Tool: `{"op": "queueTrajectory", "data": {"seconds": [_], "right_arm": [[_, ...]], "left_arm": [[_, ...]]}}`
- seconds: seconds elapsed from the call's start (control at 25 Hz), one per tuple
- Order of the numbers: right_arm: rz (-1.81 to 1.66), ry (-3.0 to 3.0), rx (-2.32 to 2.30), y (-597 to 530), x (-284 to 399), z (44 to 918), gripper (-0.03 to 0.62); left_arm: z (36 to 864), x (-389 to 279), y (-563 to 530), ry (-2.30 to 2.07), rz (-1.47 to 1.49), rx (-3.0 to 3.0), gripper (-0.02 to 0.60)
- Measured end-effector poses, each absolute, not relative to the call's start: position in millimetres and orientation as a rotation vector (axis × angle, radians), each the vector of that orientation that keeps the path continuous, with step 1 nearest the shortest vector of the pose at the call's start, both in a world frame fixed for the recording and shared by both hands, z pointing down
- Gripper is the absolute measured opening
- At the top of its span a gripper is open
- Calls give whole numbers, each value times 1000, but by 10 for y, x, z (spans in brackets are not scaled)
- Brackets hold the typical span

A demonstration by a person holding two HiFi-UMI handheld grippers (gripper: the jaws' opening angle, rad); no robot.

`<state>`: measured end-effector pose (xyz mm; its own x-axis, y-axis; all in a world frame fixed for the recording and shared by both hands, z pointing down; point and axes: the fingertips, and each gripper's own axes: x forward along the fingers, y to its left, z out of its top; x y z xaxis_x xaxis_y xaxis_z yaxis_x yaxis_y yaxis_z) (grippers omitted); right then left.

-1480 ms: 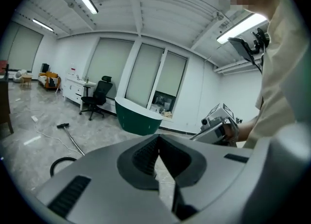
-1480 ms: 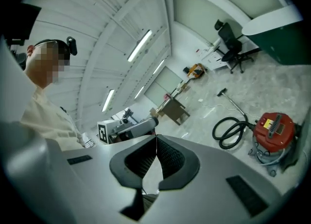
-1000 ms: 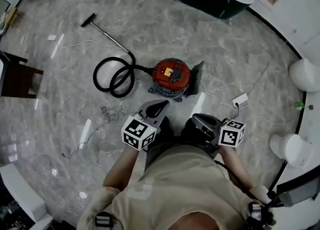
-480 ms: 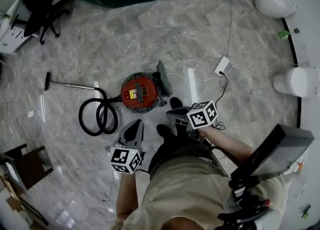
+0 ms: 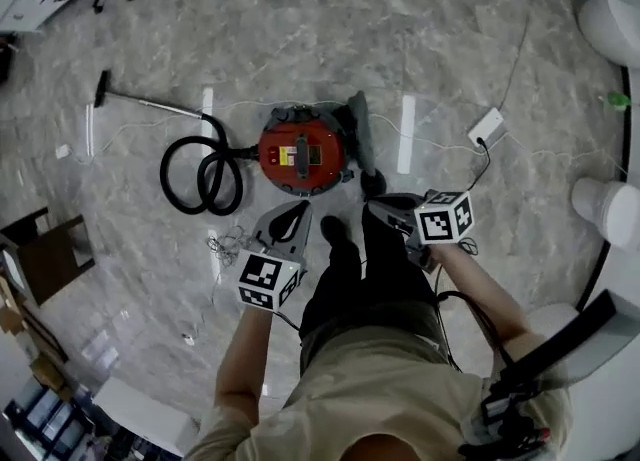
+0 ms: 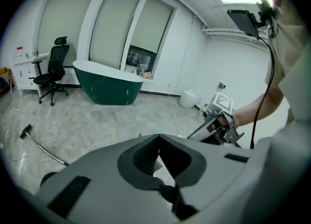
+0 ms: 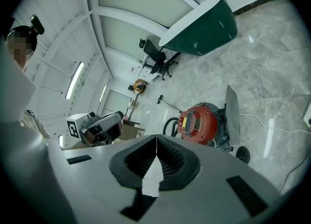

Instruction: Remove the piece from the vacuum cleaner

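Red vacuum cleaner [image 5: 302,154] at upper centre, its grey piece [image 5: 358,129] upright on its right. Left tool [image 5: 297,209] and right tool [image 5: 380,207] below, both clenched, empty. Risk: unopened jaws may nudge the cleaner away; floor cable [image 5: 230,245] may snag feet.

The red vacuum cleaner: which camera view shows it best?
Head view: the whole vacuum cleaner, hose and wand included, unobstructed. Right gripper view: mainly its body. Left gripper view: only the wand.
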<state>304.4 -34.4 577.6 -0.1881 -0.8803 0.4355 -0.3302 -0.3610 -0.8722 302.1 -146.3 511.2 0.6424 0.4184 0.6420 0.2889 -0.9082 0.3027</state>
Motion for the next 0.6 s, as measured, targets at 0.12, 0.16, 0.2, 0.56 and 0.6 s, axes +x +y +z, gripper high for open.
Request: {"op": "queueTrajectory", "data": {"seconds": [0.12, 0.16, 0.2, 0.56, 0.6], "right_arm": [[-1605, 1376, -1659, -305, 3109, 6069, 2], [-1621, 1376, -1666, -321, 3106, 6163, 2], [-1642, 1381, -1676, -339, 3105, 6272, 2], [-1756, 1455, -1899, -507, 3447, 7627, 286], [-1786, 1437, -1928, -494, 3484, 7803, 331]], "left_arm": [[5415, 3006, -1614, 532, 1132, 2689, 5], [5494, 2977, -1678, 508, 1140, 2688, 5], [5582, 2950, -1736, 483, 1150, 2686, 5], [6705, 3001, -2049, 307, 1202, 2727, 5], [6828, 3008, -2046, 298, 1206, 2730, 5]]}}
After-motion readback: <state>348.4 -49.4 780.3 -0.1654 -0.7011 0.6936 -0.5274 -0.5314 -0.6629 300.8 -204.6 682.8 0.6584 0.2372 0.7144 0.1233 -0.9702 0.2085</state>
